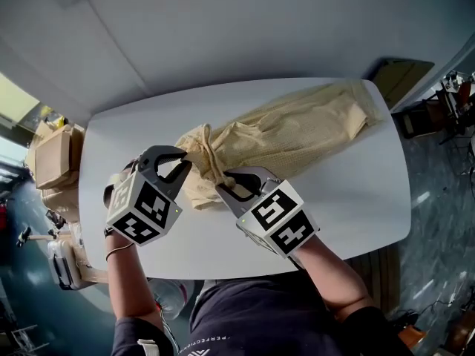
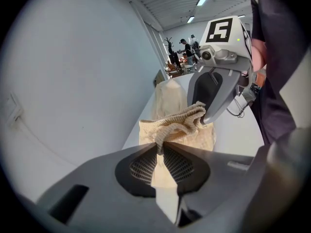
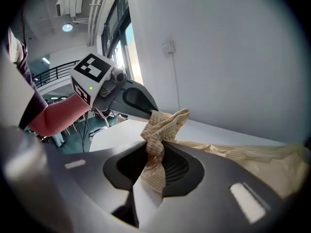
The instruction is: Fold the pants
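Cream waffle-knit pants (image 1: pixel 297 128) lie on the white table (image 1: pixel 356 199), stretched from the near left to the far right. Their near end is bunched and lifted off the tabletop. My left gripper (image 1: pixel 180 162) is shut on the left side of that bunched edge, and the cloth (image 2: pixel 175 123) runs out from between its pads. To its right, my right gripper (image 1: pixel 227 182) is shut on the same edge, with a twisted fold (image 3: pixel 158 130) pinched in its jaws. The two grippers stand close together, and each shows in the other's view.
Cardboard boxes (image 1: pixel 53 154) stand on the floor left of the table. A dark panel (image 1: pixel 401 73) and cluttered gear (image 1: pixel 453 95) sit at the far right. A plain wall rises behind the table. People stand far off in the left gripper view.
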Tool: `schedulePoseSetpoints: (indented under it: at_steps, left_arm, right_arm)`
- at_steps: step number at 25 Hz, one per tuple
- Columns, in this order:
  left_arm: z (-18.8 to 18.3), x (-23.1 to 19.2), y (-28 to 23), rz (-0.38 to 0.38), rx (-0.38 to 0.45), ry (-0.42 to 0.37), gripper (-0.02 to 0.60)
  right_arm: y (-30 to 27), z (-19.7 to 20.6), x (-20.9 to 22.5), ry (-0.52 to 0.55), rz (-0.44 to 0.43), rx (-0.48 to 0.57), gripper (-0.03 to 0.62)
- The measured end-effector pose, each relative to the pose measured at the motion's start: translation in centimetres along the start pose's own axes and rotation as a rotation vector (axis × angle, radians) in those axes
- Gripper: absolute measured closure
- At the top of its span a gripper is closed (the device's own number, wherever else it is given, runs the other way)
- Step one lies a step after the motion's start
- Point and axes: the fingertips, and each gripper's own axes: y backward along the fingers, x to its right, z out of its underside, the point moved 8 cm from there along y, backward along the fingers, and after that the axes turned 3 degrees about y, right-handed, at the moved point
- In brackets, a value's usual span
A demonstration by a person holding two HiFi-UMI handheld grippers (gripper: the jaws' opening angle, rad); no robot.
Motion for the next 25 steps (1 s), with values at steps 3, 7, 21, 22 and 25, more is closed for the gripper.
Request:
schedulePoseSetpoints:
  at_steps: [3,7,21,22,25]
  left_arm:
    - [-1.9,1.0,-1.2,-0.027,-0.012,0.017,0.540]
    - [-3.3,1.8,-2.0,-0.061,0.004,0.041,0.538]
    - [-4.7,1.6,-2.7,-0.036,0.095,0.055,0.540]
    - [-4.9,1.6,-2.5,-0.039,0.102,0.065,0.540]
    - [-6.2,1.0,-1.9,-0.059,0.124,0.084,0.540]
  right_arm:
    - [1.5,1.1,1.5,0.012,0.001,-0.014,0.511]
    - [3.0,1.5,2.7,0.032,0.016,-0.013,0.511]
    - [4.0,1.0,3.4,0.019,0.140,-0.046,0.511]
    - [4.4,0.8,3.6,0.014,0.144,-0.033,0.511]
    - [5.5,-0.1,4.9,0.027,0.156,0.002,0.511]
